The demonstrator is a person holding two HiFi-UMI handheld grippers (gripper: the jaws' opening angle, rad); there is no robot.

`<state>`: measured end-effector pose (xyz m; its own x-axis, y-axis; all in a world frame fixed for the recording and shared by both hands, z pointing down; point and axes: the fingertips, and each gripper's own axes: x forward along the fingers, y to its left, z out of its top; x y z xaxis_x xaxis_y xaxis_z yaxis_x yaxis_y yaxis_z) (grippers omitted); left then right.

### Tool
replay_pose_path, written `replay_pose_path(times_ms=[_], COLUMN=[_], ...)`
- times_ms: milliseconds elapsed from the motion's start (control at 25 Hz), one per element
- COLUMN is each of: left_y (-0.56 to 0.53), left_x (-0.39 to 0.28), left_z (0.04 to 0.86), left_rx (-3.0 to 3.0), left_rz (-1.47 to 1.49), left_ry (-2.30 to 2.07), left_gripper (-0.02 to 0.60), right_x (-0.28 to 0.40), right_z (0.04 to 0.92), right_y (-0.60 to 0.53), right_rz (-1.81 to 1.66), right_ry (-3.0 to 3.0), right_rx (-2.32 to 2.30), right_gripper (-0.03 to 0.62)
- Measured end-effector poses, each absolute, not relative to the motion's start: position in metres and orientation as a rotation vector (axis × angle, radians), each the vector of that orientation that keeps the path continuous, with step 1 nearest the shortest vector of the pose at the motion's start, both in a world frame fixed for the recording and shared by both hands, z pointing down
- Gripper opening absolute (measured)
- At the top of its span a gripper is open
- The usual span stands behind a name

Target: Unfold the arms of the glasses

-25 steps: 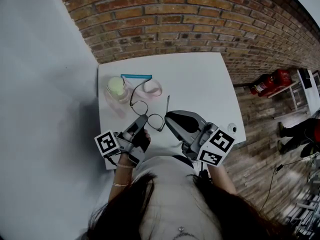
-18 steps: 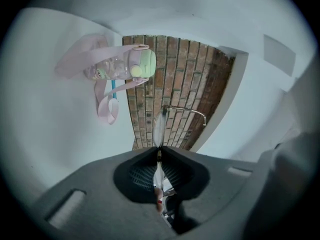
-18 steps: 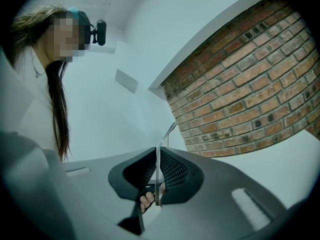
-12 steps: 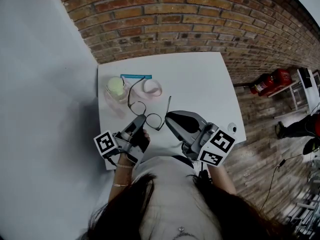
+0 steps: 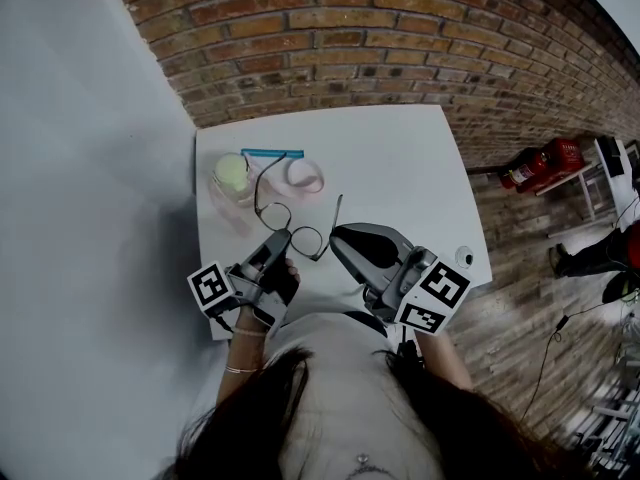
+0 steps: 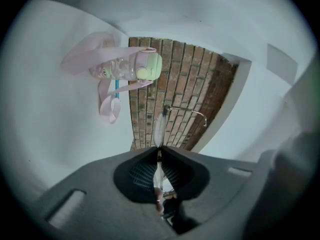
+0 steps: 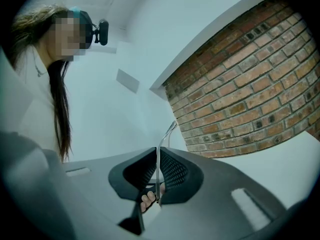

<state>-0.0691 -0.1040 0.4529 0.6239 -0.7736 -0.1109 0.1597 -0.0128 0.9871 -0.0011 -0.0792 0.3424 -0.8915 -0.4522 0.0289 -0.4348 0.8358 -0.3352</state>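
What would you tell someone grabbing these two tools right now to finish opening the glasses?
Left hand-held gripper: shut on the glasses at a lens, over the table.
Right hand-held gripper: shut on one arm.
Done: that arm looks swung out from the frame; the other arm seems open too, pointing toward the bottle.
Left: confirm both are fully open, then probably set the glasses down.

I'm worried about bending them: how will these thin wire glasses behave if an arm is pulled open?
Probably light and springy: the glasses have a thin wire frame. The arm looks slender, so it may flex or bend if forced. Clamped edge-on in the left gripper, the lens could slip.
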Motion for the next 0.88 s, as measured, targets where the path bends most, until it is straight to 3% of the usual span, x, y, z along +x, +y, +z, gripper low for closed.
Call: replay_pose_path(times_ms=[880], left_y=[-0.1026], left_x=[-0.0698], left_z=[0.4550], left_rx=[1.424], left_rz=[-0.781], left_ry=[-0.582], left_gripper=[0.023], right_x=[0.0038], right_z=[0.3357], right_y=[-0.0781], right_rz=[-0.500], right_ry=[2.925], right_rx=[-0.700], right_gripper=[0.031])
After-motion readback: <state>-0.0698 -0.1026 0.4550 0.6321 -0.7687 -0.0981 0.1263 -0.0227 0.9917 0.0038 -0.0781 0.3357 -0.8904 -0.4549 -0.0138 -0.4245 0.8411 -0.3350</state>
